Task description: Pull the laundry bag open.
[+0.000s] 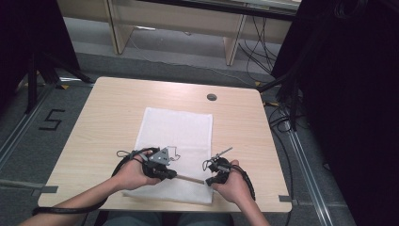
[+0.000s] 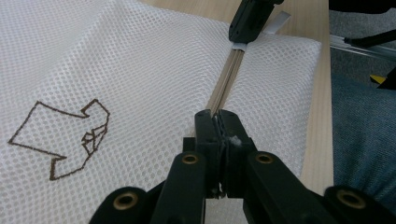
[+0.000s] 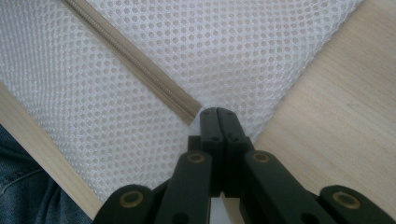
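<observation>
A white mesh bag (image 1: 176, 150) lies flat on the desk (image 1: 108, 117). The left gripper (image 2: 218, 122) has its fingers clamped on the bag's beige zipper (image 2: 227, 79); the right gripper (image 3: 217, 116) pinches the bag's corner at the zipper's end.

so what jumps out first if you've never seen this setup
A white mesh bag lies flat in the middle of the pale wooden table, with a beige zipper along its near edge. The left gripper and right gripper are both shut on that zipper, one at each end. A brown outline logo marks the mesh beside the left gripper.
</observation>
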The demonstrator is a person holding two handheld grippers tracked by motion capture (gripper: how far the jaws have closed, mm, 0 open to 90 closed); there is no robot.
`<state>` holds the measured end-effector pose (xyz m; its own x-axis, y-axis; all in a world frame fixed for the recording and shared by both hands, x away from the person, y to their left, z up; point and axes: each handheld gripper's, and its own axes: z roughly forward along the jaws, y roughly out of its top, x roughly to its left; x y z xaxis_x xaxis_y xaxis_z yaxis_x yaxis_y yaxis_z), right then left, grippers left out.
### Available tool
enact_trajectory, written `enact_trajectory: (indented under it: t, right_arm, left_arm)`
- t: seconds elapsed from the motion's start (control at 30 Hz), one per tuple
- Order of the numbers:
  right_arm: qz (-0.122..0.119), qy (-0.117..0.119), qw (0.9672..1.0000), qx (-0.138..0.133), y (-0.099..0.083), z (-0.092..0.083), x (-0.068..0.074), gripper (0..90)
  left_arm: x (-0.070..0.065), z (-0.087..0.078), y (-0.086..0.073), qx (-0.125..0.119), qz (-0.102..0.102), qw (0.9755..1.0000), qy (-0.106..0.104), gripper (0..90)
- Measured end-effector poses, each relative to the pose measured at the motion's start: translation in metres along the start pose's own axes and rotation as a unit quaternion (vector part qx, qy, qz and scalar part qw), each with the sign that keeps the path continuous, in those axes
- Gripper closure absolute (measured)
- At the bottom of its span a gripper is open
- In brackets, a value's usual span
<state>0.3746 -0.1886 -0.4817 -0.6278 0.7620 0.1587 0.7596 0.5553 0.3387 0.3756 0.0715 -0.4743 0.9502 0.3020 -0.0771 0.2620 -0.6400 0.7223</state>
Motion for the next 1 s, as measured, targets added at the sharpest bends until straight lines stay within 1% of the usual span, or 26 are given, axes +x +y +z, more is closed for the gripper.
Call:
enact_trajectory:
  t: [0.03, 0.1, 0.17, 0.2, 0.23, 0.33, 0.37, 0.57, 0.6, 0.67, 0.8, 0.83, 0.9, 0.93, 1.0]
  right_arm:
    - [-0.001, 0.0, 1.0, 0.0, 0.0, 0.0, 0.0, 90.0]
    - [0.0, 0.0, 1.0, 0.0, 0.0, 0.0, 0.0, 90.0]
    - [-0.002, 0.0, 1.0, -0.001, 0.0, 0.0, 0.0, 90.0]
    - [-0.002, 0.0, 1.0, -0.001, 0.0, 0.0, 0.0, 90.0]
    - [-0.003, 0.0, 1.0, -0.001, 0.0, 0.0, 0.0, 90.0]
    - [-0.002, 0.0, 1.0, -0.001, 0.0, 0.0, 0.0, 90.0]
    - [-0.002, 0.0, 1.0, -0.001, 0.0, 0.0, 0.0, 90.0]
    - [0.0, 0.001, 1.0, 0.0, 0.0, 0.0, 0.0, 90.0]
    - [0.001, 0.0, 1.0, 0.0, 0.0, 0.0, 0.0, 90.0]
    - [0.001, 0.001, 1.0, 0.0, 0.0, 0.0, 0.0, 90.0]
    - [0.001, 0.0, 1.0, 0.0, 0.0, 0.0, 0.0, 90.0]
    - [0.002, 0.001, 1.0, 0.0, 0.0, 0.0, 0.001, 90.0]
    - [0.003, 0.002, 1.0, -0.001, -0.001, 0.0, 0.0, 90.0]
    - [0.003, 0.002, 1.0, -0.001, -0.001, 0.0, 0.0, 90.0]
    - [0.001, 0.001, 1.0, -0.001, 0.0, 0.0, 0.0, 90.0]
  left_arm:
    - [-0.001, 0.001, 0.0, -0.002, -0.002, 1.0, -0.001, 87.4]
    - [0.0, 0.001, 0.0, -0.002, 0.004, 1.0, -0.002, 87.5]
    - [0.0, 0.0, -0.001, 0.001, 0.003, 1.0, -0.001, 87.5]
    - [0.001, -0.001, -0.001, 0.002, 0.01, 0.9999, 0.0, 87.5]
    - [0.0, -0.001, -0.001, -0.002, -0.001, 1.0, -0.001, 87.5]
    - [0.0, -0.002, -0.003, 0.001, 0.002, 1.0, 0.0, 87.5]
    - [0.0, -0.002, -0.003, -0.003, -0.002, 1.0, -0.002, 87.5]
    - [0.002, -0.006, -0.006, 0.001, -0.002, 1.0, 0.003, 87.5]
    - [0.001, -0.006, -0.007, -0.001, -0.006, 1.0, 0.003, 87.5]
    - [0.002, -0.007, -0.007, 0.0, 0.004, 1.0, 0.002, 87.5]
    - [0.003, -0.007, -0.007, 0.0, 0.004, 1.0, 0.001, 87.5]
    - [0.001, -0.007, -0.008, -0.001, -0.005, 1.0, 0.003, 87.5]
    - [0.002, -0.008, -0.008, -0.003, -0.007, 1.0, 0.004, 87.5]
    - [0.003, -0.009, -0.009, -0.002, -0.005, 1.0, 0.004, 87.5]
    - [0.002, -0.009, -0.01, -0.003, -0.008, 1.0, 0.002, 87.5]
